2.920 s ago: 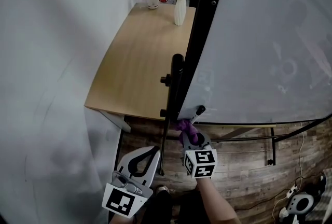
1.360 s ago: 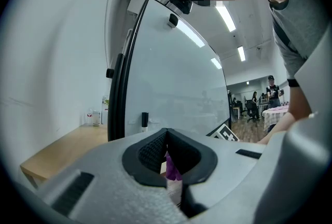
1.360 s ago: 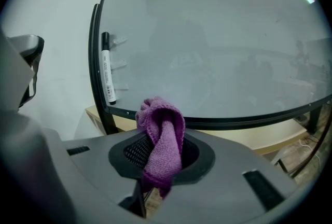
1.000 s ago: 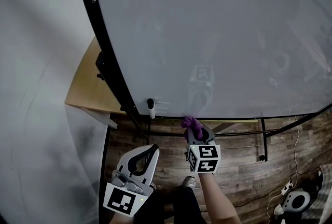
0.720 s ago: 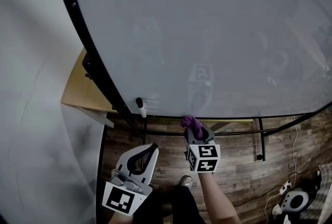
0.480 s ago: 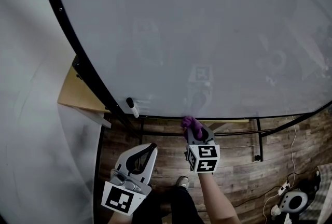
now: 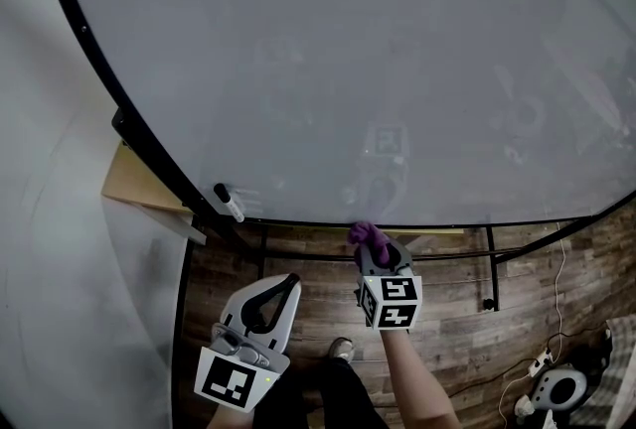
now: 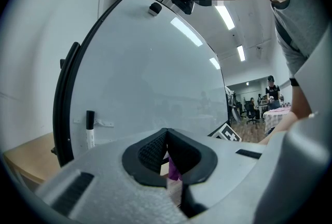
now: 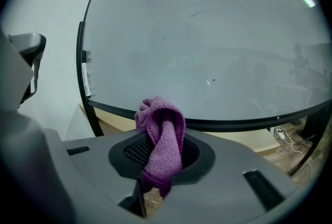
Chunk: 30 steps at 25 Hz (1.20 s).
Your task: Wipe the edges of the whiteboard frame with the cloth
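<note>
Cloth [image 7: 368,237] sits bunched in my right gripper [image 7: 372,250], jaws clamped on it, up against the whiteboard frame [image 7: 477,224] at its bottom edge. Marker [image 7: 228,203] has slid leftward in view, so I judge the wipe is travelling rightward. Left gripper [image 7: 283,286] hangs closed, empty.

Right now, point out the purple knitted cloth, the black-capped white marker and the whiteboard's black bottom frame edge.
purple knitted cloth [image 9: 162,132], right gripper view, its middle fold.
black-capped white marker [image 7: 229,203], head view, mid-barrel.
black bottom frame edge [image 9: 216,125], right gripper view, mid-rail.
</note>
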Tool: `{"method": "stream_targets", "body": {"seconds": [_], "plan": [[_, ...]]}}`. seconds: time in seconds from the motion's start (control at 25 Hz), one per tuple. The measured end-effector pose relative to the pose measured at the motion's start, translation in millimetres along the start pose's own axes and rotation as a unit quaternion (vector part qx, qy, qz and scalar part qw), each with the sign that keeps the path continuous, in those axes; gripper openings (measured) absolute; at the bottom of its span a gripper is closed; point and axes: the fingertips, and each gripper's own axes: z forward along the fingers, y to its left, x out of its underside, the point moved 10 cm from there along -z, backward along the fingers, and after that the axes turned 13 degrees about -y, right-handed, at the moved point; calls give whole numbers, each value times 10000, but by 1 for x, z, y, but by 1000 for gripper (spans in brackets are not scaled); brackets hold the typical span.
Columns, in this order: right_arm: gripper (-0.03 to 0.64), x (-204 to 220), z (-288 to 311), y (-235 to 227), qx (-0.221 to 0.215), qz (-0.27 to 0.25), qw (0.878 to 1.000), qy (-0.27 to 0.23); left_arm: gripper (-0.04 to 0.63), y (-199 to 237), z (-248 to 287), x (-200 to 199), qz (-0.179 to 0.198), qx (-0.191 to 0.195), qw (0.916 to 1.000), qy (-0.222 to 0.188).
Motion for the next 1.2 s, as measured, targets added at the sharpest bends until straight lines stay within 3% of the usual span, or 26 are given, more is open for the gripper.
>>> {"method": "stream_targets", "body": {"seconds": [0.64, 1.2], "plan": [[78, 2, -16, -50, 104, -58, 9999, 13, 17, -35, 26, 4, -47, -91, 9998, -152], [78, 1, -17, -50, 249, -15, 9997, 39, 17, -38, 24, -3, -89, -4, 9997, -223]]}}
